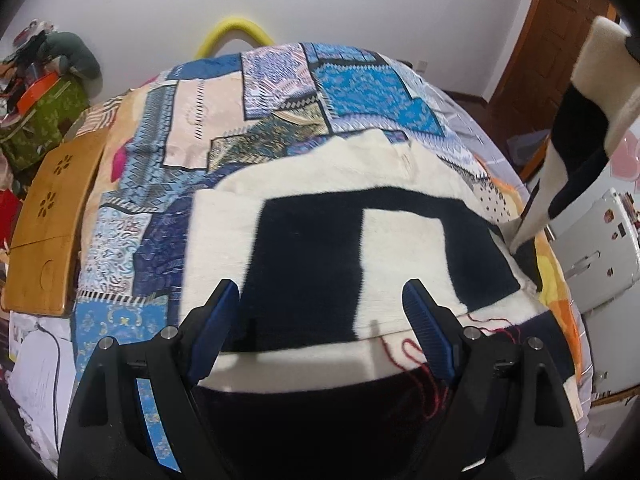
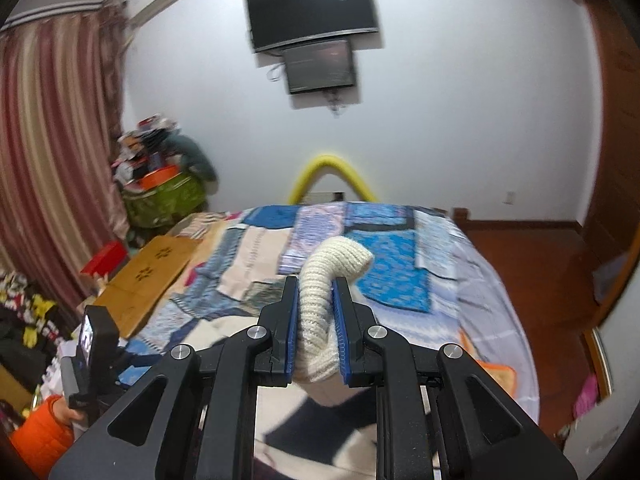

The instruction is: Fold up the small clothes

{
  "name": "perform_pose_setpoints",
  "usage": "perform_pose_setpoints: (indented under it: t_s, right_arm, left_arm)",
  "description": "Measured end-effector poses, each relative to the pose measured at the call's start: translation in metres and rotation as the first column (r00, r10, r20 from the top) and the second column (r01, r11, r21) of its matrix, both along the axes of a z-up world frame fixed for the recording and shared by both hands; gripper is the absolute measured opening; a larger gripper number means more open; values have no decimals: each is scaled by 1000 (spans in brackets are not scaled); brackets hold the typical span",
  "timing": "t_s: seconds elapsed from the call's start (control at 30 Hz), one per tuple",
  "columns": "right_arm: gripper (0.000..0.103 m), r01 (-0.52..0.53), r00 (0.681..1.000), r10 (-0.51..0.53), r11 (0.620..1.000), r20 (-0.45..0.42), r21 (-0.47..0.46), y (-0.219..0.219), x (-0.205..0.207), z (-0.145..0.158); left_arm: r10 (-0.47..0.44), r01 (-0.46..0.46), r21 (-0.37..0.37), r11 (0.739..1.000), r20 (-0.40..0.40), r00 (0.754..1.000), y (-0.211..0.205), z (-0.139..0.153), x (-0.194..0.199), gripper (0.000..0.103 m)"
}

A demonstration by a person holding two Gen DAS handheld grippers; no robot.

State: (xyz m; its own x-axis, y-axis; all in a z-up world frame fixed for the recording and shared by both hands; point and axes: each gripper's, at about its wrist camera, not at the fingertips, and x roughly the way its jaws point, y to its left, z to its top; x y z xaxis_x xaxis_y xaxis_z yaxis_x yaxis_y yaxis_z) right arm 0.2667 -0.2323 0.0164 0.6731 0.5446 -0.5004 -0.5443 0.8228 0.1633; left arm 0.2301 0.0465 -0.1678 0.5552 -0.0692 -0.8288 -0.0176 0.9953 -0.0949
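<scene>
A cream and navy block-pattern sweater lies flat on the patchwork bedspread. My left gripper is open, hovering just over the sweater's near hem, its blue pads either side of the navy block. One sleeve is lifted high at the right. In the right wrist view my right gripper is shut on that sleeve's cream ribbed cuff, held above the bed. The sweater's body shows below it.
A wooden lap tray lies on the bed's left side, also in the right wrist view. Red loose yarn trails at the hem. A white appliance stands right of the bed. A yellow foam arch stands at the far end.
</scene>
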Motion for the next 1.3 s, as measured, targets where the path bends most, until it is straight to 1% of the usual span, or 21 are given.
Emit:
perform_pose_setpoints:
  t_s: [0.2, 0.23, 0.27, 0.33, 0.37, 0.4, 0.5, 0.6, 0.73, 0.83, 0.9, 0.93, 1.0, 1.1, 1.23, 1.3]
  right_arm:
    - [15, -104, 994, 104, 995, 13, 7, 55, 0, 9]
    - [11, -126, 992, 126, 992, 13, 11, 65, 1, 9]
    - [4, -148, 989, 148, 989, 10, 18, 73, 1, 9]
    - [4, -188, 982, 189, 982, -4, 30, 92, 1, 9]
    - [4, -202, 979, 203, 979, -8, 21, 99, 0, 7]
    - [4, -214, 977, 214, 977, -12, 6, 109, -1, 3]
    - [4, -255, 965, 253, 966, -63, -37, 134, 0, -21]
    - [4, -272, 958, 264, 960, -117, -64, 142, 0, -46]
    - [4, -249, 956, 230, 964, -183, -90, 135, 5, -76]
    - [10, -219, 955, 191, 970, -227, -105, 123, 12, -93]
    - [24, -199, 955, 168, 974, -246, -106, 113, 15, -100]
    - [28, -185, 956, 154, 977, -251, -107, 107, 16, -103]
    - [39, -160, 960, 127, 980, -251, -116, 93, 17, -109]
    - [48, -136, 964, 100, 981, -248, -135, 75, 17, -112]
    - [48, -97, 967, 54, 982, -249, -161, 44, 18, -119]
    - [48, -74, 968, 29, 982, -248, -172, 26, 19, -123]
  left_arm:
    - [29, -29, 4, 1000, 42, 999, 24, 10, -15, 84]
    - [33, -33, 7, 999, 46, 998, 27, 11, -18, 84]
    - [37, -37, 10, 999, 50, 998, 31, 12, -20, 85]
    - [47, -47, 14, 999, 57, 997, 38, 13, -24, 86]
    - [52, -53, 16, 998, 61, 997, 42, 13, -26, 87]
    - [58, -59, 16, 998, 64, 996, 46, 13, -28, 87]
    - [75, -75, 7, 997, 60, 995, 54, 11, -30, 88]
    - [84, -83, -8, 996, 44, 996, 61, 7, -29, 88]
    - [92, -91, -15, 996, 21, 996, 62, 1, -24, 88]
    - [95, -95, -38, 995, -5, 996, 62, -6, -18, 88]
    - [99, -100, -56, 993, -25, 995, 63, -11, -14, 88]
    - [102, -104, -67, 992, -38, 994, 63, -14, -10, 88]
    - [106, -111, -86, 990, -63, 992, 62, -20, -4, 88]
    - [110, -124, -125, 984, -108, 988, 60, -31, 5, 88]
    - [108, -141, -203, 969, -165, 980, 58, -44, 16, 88]
    - [114, -164, -255, 953, -198, 974, 58, -52, 21, 88]
